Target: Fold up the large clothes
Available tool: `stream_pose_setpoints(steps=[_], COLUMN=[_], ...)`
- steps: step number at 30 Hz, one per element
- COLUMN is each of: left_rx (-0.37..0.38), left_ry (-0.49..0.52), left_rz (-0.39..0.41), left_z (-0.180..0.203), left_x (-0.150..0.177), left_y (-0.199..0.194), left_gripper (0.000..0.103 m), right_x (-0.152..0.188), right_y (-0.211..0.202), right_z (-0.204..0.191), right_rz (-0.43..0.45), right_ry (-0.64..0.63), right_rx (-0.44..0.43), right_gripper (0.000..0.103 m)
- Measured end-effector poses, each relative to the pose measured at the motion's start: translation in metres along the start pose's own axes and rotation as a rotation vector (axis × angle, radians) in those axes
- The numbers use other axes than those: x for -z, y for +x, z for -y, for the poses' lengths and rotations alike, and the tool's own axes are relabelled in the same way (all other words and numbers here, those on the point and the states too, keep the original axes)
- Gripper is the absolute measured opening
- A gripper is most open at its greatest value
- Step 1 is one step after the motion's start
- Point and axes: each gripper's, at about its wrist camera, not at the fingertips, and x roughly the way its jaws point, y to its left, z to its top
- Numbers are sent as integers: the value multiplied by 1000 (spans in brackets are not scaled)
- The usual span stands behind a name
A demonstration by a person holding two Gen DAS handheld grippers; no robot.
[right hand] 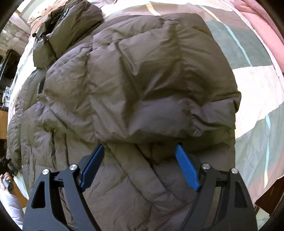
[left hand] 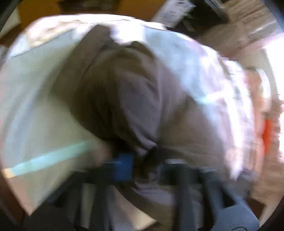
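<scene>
A large brown puffer jacket lies spread on a bed, its collar at the upper left and one sleeve folded across the body. My right gripper is open just above the jacket's lower part, blue pads apart, holding nothing. The left wrist view is heavily motion-blurred. There my left gripper has a fold of the jacket bunched between its fingers, with one blue pad showing.
The bed has a patchwork sheet of white, grey-green and pale blue stripes. A pink quilt lies along the far right edge. Furniture and clutter stand beyond the bed. An orange object shows at the right.
</scene>
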Motion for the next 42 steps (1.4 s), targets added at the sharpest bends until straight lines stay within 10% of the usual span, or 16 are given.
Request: stream_pose_setpoints(steps=[4, 8, 11, 15, 19, 25, 32, 37, 40, 42], left_rx=[241, 433, 559, 460, 347, 362, -82, -164, -230, -236], left_ry=[-4, 379, 725, 1212, 1440, 1300, 967, 726, 679, 631], left_rz=[-4, 68, -50, -272, -228, -217, -364, -527, -534, -542], left_z=[33, 124, 186, 224, 219, 233, 204, 167, 154, 147], left_x=[14, 70, 158, 297, 358, 325, 286, 256, 245, 238], left_y=[-31, -95, -117, -101, -104, -99, -4, 35, 48, 54], left_gripper=[5, 5, 8, 17, 85, 94, 95, 95, 95, 95], right_x=[-5, -3, -4, -5, -7, -12, -14, -16, -17, -18], right_y=[3, 3, 4, 8, 0, -14, -11, 6, 18, 7], right_z=[-3, -9, -13, -12, 5, 25, -27, -79, -101, -116], right_rz=[-2, 6, 6, 14, 51, 103, 86, 69, 32, 87], right_ry=[-12, -25, -20, -4, 66, 219, 121, -10, -47, -81], right_rx=[-7, -7, 1, 13, -48, -287, -402, -335, -354, -361], right_gripper=[82, 82, 82, 82, 82, 89, 90, 90, 31, 12])
